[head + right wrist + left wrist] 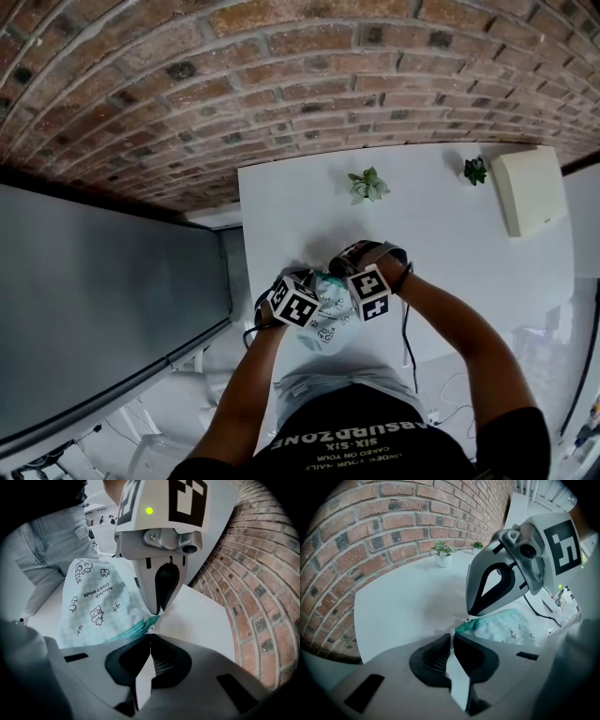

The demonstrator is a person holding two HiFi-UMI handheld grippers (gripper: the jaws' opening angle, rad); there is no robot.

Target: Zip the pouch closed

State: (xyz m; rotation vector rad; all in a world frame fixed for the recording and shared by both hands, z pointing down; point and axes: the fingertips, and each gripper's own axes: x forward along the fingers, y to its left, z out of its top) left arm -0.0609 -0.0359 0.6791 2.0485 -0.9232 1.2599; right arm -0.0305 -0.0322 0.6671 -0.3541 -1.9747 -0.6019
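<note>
A pale mint pouch (pixel 328 328) printed with small cartoons hangs just above the white table's (pixel 459 253) near edge, held between the two grippers. My left gripper (pixel 451 633) is shut on a thin edge at one end of the pouch (pixel 506 625). Facing it tip to tip, my right gripper (pixel 150 633) is shut on the teal zip end of the pouch (pixel 93 602); the pull itself is hidden. In the head view the left gripper (pixel 317 284) and right gripper (pixel 336 279) meet over the pouch, their marker cubes towards me.
Two small potted plants (pixel 367 185) (pixel 474 170) and a beige box (pixel 530 187) stand at the table's far side by the brick wall. A grey panel (pixel 94 300) lies left of the table. A black cable (pixel 406 347) hangs over the near edge.
</note>
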